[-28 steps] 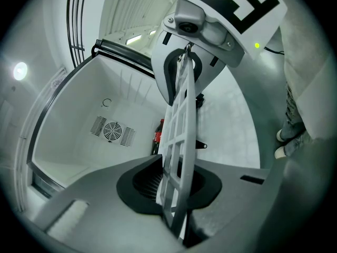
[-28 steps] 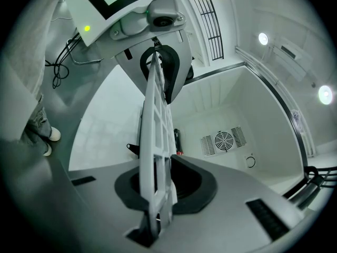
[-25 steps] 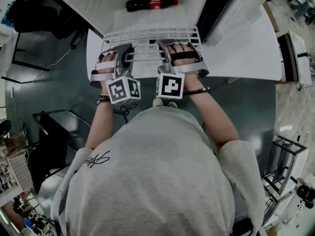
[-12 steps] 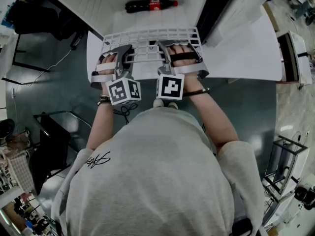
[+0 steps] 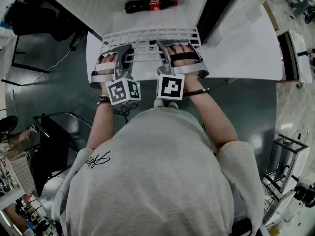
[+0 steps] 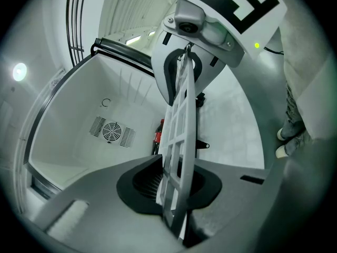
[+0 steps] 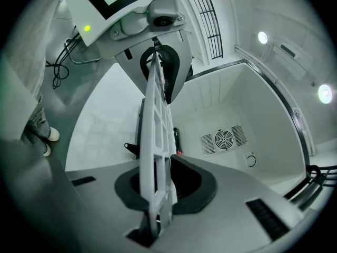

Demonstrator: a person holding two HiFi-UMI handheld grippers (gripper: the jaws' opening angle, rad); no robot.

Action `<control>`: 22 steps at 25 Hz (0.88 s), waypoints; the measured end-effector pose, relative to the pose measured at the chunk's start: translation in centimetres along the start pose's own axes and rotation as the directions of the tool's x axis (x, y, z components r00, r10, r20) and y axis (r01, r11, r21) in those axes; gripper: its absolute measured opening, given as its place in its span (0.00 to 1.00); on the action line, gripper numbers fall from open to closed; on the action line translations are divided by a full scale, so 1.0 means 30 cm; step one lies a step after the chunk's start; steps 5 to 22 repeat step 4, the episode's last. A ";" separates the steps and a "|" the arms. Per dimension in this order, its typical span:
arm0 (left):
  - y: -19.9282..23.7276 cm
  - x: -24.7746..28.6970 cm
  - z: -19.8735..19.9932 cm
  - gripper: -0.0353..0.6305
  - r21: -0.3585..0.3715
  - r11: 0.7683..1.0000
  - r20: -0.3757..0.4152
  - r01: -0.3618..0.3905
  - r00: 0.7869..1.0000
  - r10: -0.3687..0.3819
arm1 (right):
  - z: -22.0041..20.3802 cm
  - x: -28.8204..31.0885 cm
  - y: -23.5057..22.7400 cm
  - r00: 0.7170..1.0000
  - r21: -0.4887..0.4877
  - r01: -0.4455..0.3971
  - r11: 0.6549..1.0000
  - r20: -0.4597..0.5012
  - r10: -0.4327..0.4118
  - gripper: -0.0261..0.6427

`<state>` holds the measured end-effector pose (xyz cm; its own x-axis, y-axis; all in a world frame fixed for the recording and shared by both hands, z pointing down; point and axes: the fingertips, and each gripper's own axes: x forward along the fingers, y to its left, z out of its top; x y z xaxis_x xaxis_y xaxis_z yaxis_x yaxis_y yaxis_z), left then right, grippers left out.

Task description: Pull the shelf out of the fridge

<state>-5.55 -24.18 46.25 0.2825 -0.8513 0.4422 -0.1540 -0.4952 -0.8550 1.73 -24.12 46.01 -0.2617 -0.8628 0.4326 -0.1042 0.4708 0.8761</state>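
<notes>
The white grid shelf sticks partway out of the open fridge, level, in front of me. My left gripper is shut on the shelf's front edge left of its middle. My right gripper is shut on the same edge just to the right. In the left gripper view the shelf runs edge-on between the pads of the left gripper, with the other gripper clamped further along. In the right gripper view the shelf sits likewise in the right gripper. A cola bottle lies on the fridge floor behind.
The fridge door stands open at the right. A fan vent shows on the fridge's back wall. A white board lies on the dark floor under the shelf. A black frame stands at the left and a metal rack at the right.
</notes>
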 end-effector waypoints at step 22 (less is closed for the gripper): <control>0.001 0.003 -0.010 0.13 0.017 1.000 -0.006 0.004 1.000 -0.004 | 0.007 0.006 -0.003 1.000 0.001 0.002 1.000 0.000 -0.002 0.11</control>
